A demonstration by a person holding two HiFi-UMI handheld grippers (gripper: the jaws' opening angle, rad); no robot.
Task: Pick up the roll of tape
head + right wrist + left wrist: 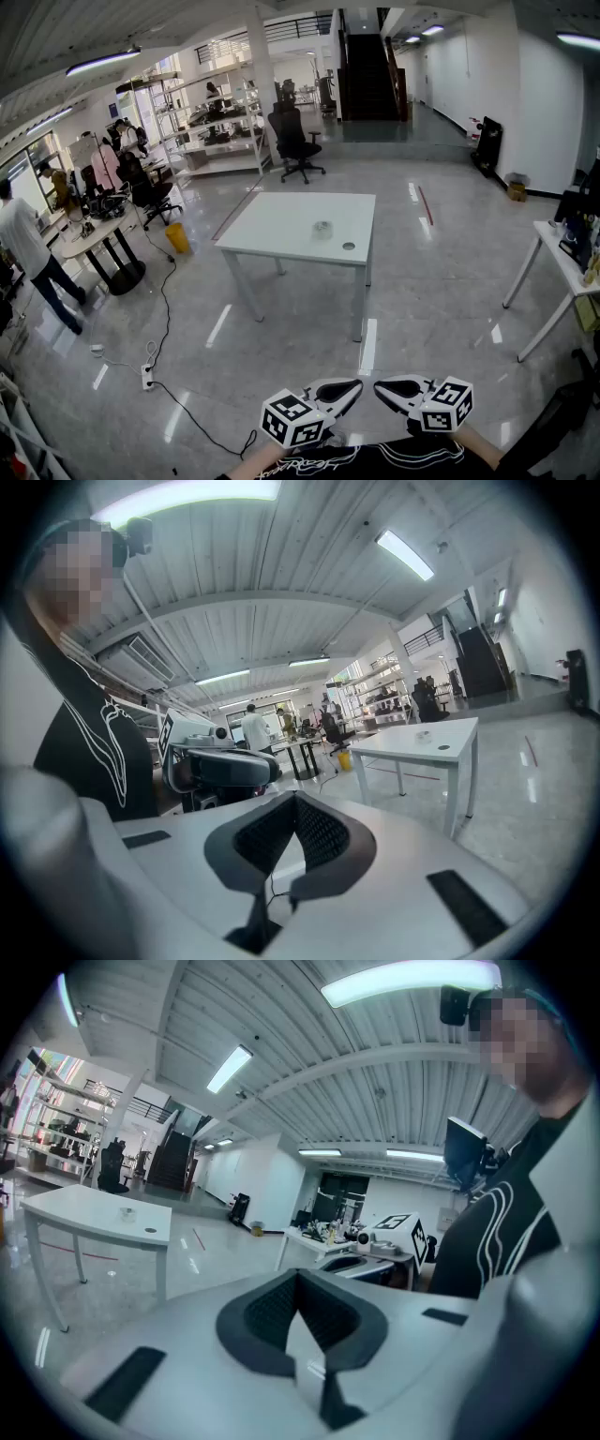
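The roll of tape [322,229], small and clear, stands on the white table [281,225] in the middle of the hall, with a small dark disc [349,246] beside it. Both grippers are held low near my body, far from the table, tips turned toward each other. The left gripper [352,386] and the right gripper [382,387] are both shut with nothing in them. The left gripper view shows the tape [127,1212] far off at the left, beyond its closed jaws. The right gripper view shows the tape [424,735] on the table at the right.
Glossy floor lies between me and the table. A cable and power strip [147,375] run across the floor at left. A yellow bin [177,237], office chairs [295,141], a round table [94,234] with a person [28,253] and a side table [562,258] surround it.
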